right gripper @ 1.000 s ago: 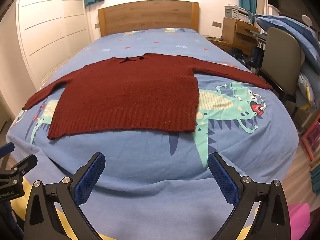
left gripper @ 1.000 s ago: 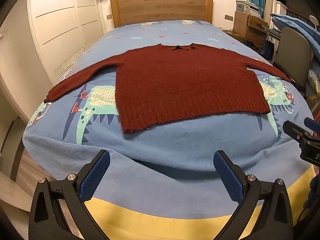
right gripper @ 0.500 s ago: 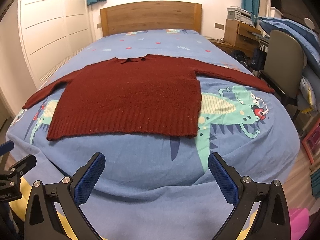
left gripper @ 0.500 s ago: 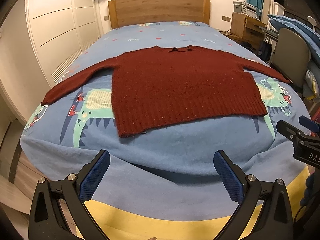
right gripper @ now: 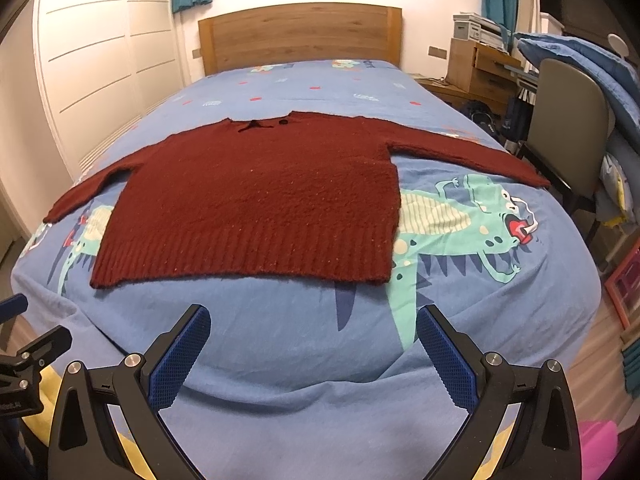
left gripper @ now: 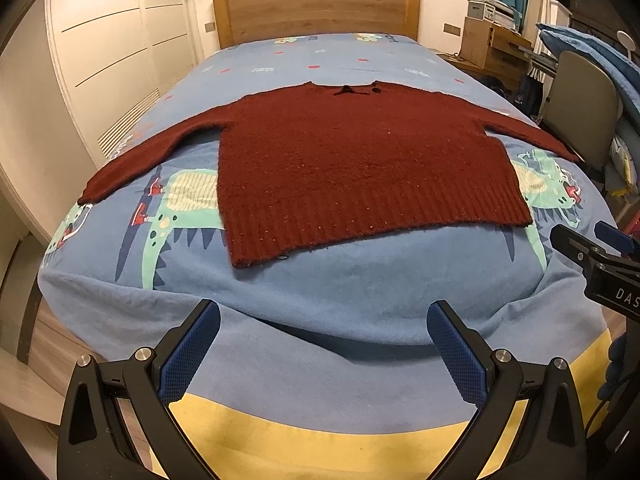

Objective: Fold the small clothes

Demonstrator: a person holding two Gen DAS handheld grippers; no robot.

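Red sweater (left gripper: 360, 168) flat on bed (left gripper: 320, 280); left gripper (left gripper: 323, 344), right gripper (right gripper: 313, 340) spread, empty

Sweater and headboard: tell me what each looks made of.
Sweater: dark red knit, probably wool or acrylic; matte, fuzzy, pale flecks, with a ribbed hem. Headboard: wood or wood veneer, smooth light-brown finish showing grain.

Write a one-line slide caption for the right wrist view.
Open right hand-held gripper faces a red sweater spread flat, sleeves out, on a dinosaur-print bed.
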